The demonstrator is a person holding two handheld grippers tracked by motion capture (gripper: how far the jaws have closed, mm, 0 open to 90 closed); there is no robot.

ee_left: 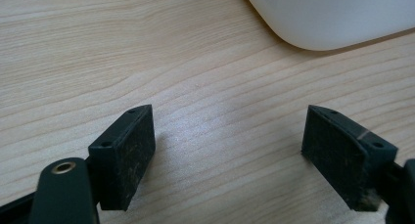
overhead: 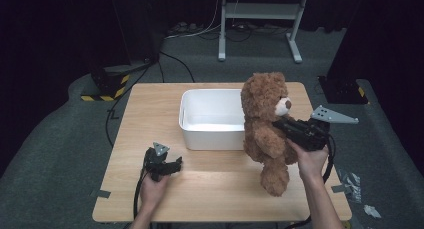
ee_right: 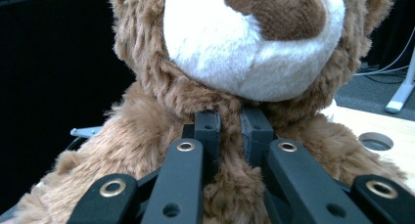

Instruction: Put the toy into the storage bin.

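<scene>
A brown teddy bear (overhead: 265, 129) hangs upright above the table's right part, its feet just over the wood. My right gripper (overhead: 280, 125) is shut on the fur of its chest, just under the white muzzle (ee_right: 244, 43); the two pads (ee_right: 209, 128) pinch a fold of plush. The teddy bear (ee_right: 147, 136) takes up most of the right gripper view. My left gripper (overhead: 172, 165) rests low over the table near the front left, and its jaws stand wide open with bare wood between the pads (ee_left: 128, 150).
A white plastic bin (overhead: 212, 119) stands at the table's middle, just left of the bear; its rounded corner (ee_left: 323, 23) is ahead of the left gripper. A white metal stand (overhead: 260, 19) and cables are on the floor behind the wooden table (overhead: 150, 114).
</scene>
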